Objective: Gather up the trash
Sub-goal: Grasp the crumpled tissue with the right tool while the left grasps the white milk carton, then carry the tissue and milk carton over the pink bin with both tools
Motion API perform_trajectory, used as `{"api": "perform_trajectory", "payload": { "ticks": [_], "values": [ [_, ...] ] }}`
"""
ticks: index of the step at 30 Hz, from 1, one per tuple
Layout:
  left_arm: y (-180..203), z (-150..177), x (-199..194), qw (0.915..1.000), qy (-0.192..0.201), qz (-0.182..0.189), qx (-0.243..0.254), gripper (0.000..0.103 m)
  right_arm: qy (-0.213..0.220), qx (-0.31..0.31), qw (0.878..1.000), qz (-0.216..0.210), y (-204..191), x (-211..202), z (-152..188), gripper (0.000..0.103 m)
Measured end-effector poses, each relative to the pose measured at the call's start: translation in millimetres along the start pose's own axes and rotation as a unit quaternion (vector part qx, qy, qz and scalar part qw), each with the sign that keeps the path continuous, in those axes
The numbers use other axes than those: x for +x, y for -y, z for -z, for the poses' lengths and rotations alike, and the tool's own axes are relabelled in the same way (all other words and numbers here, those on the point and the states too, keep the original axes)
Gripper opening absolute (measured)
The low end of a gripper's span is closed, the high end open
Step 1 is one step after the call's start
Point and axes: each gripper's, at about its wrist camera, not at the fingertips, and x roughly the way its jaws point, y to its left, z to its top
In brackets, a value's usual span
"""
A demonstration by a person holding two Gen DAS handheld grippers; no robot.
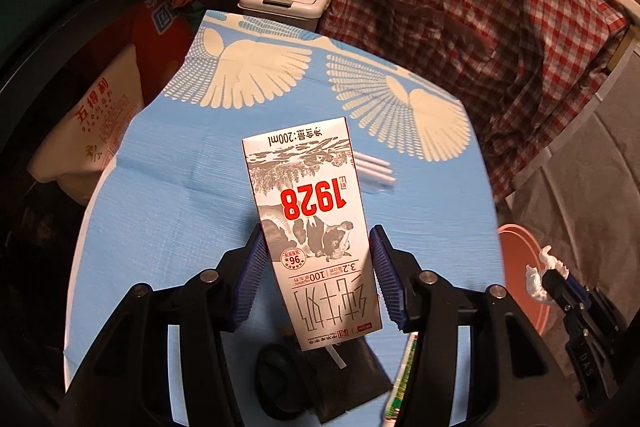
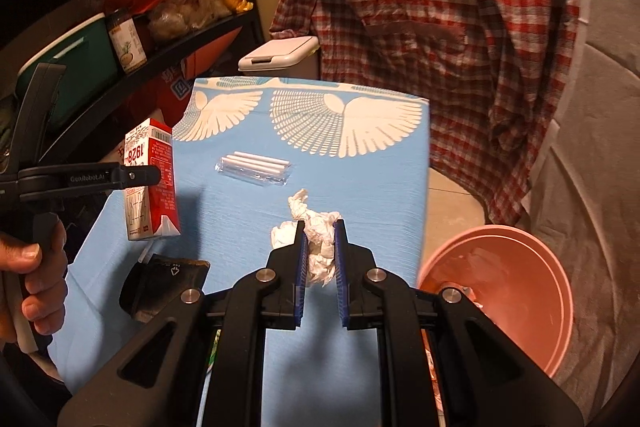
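Left tongs (image 1: 318, 279) are clamped on the milk carton (image 1: 310, 227) held up over the desk (image 2: 248, 211), right tongs (image 2: 320, 259) pinched tight on a crumpled tissue (image 2: 316, 235) just left of the pink bin (image 2: 500, 299).

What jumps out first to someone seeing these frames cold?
The upside-down milk carton with red "1928", gripped by the left gripper above the blue tablecloth. Next, the crumpled white tissue pinched in the right gripper, with a pink bin just right of the table.
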Motion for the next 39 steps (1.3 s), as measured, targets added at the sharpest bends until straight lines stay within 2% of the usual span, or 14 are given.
{"api": "perform_trajectory", "payload": {
  "ticks": [10,19,39],
  "values": [
    [34,8,-18,0.9996,0.01,0.018,0.017,0.051,0.018,0.024,0.999,0.023,28,-32,10,0.013],
    [62,13,-29,0.998,0.035,0.02,0.048,0.051,0.036,0.042,0.998,0.043,52,-52,14,0.013],
    [108,22,-34,0.9934,0.057,0.034,0.093,0.051,0.048,0.07,0.994,0.065,86,-69,19,0.013]
  ]
}}
